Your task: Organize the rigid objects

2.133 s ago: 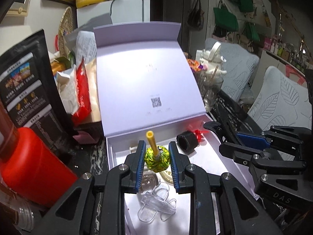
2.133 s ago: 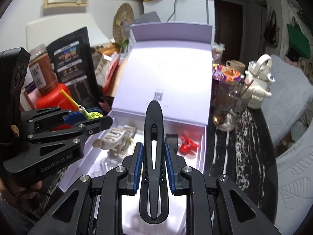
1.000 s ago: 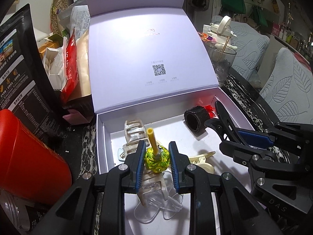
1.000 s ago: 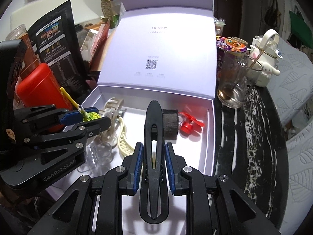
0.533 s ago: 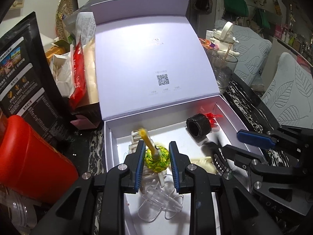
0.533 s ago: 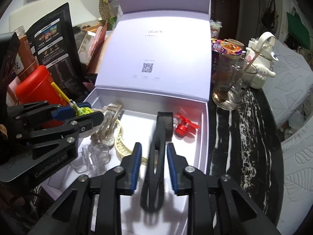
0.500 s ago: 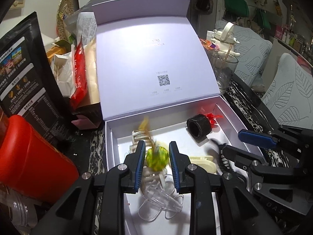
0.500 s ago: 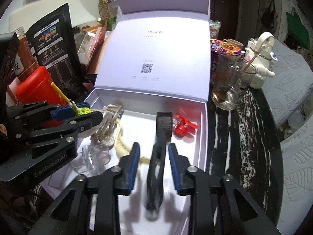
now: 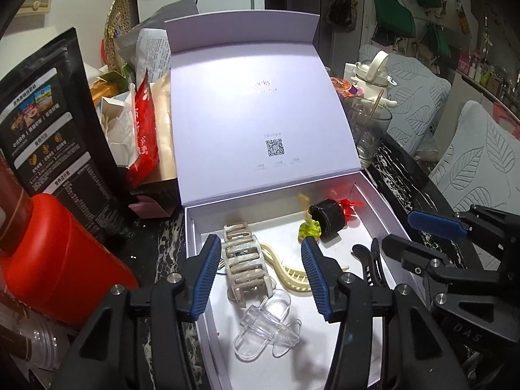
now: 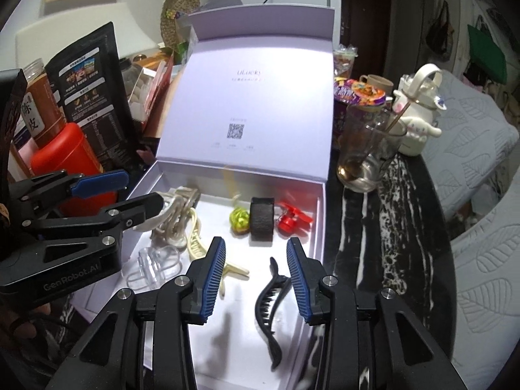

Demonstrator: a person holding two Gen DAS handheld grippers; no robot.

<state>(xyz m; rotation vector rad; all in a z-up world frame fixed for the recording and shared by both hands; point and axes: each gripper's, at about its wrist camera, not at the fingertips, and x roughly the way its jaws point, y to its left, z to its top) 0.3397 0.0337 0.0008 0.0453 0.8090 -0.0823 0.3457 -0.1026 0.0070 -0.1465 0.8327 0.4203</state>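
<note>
Inside the lilac gift box (image 10: 320, 217) lie a black hair clip (image 10: 271, 305) and a green lollipop (image 10: 240, 219); both grippers, left gripper (image 9: 258, 271) and right gripper (image 10: 256, 274), hover spread, holding nothing.

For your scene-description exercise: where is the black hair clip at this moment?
In the right wrist view, the black hair clip lies on the floor of the open white box, near its right wall, between the open right gripper's fingers and nearer the camera than the black band.
</note>
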